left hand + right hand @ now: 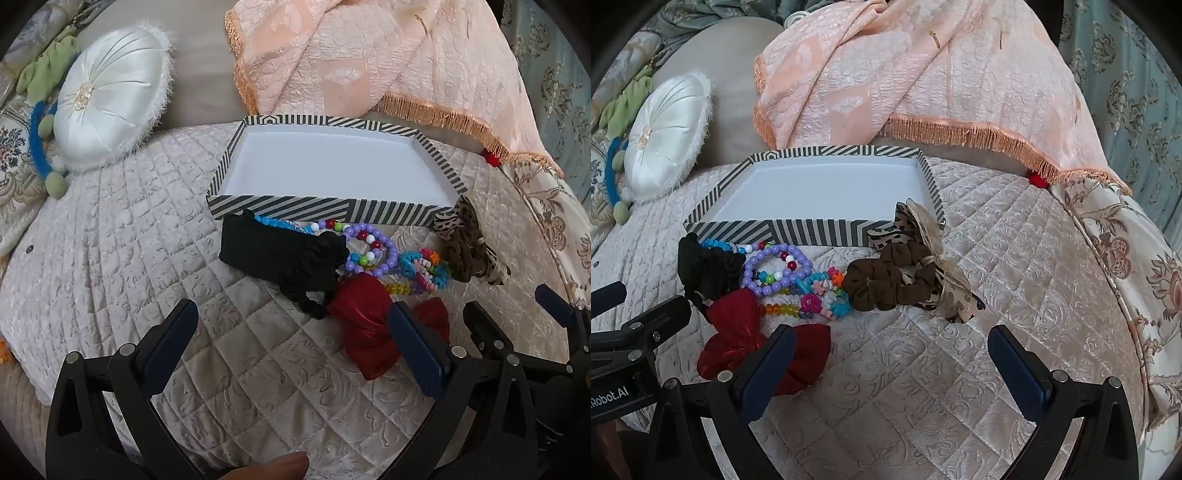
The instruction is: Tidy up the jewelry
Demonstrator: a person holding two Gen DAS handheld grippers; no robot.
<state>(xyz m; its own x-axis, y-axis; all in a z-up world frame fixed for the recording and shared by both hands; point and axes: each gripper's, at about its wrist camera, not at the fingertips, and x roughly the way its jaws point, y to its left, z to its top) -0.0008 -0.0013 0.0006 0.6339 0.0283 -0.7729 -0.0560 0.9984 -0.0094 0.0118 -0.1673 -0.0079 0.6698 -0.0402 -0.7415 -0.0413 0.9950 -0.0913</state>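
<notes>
A black-and-white striped box (pixel 280 212) (pixel 783 229) with a white, bare inside sits on the quilted bed. In front of it lie a black scrunchie (pixel 280 254) (pixel 705 266), a purple bead bracelet (pixel 369 251) (pixel 775 269), colourful bead bracelets (pixel 424 266) (pixel 823 291), a brown scrunchie (pixel 886 280) with a leopard-print bow (pixel 469 251) (pixel 923 229), and a red bow (pixel 369 328) (pixel 746 332). My left gripper (pixel 291 339) is open near the bed, its right finger over the red bow. My right gripper (pixel 892 365) is open, holding nothing, just below the pile.
A round white satin cushion (pixel 110 99) (pixel 665 140) lies at the left. A peach fringed blanket (pixel 369 62) (pixel 905 85) drapes behind the box. The cream quilted bedspread (pixel 129 240) (pixel 1015 277) spreads around, with a floral cloth (pixel 1126 266) at the right edge.
</notes>
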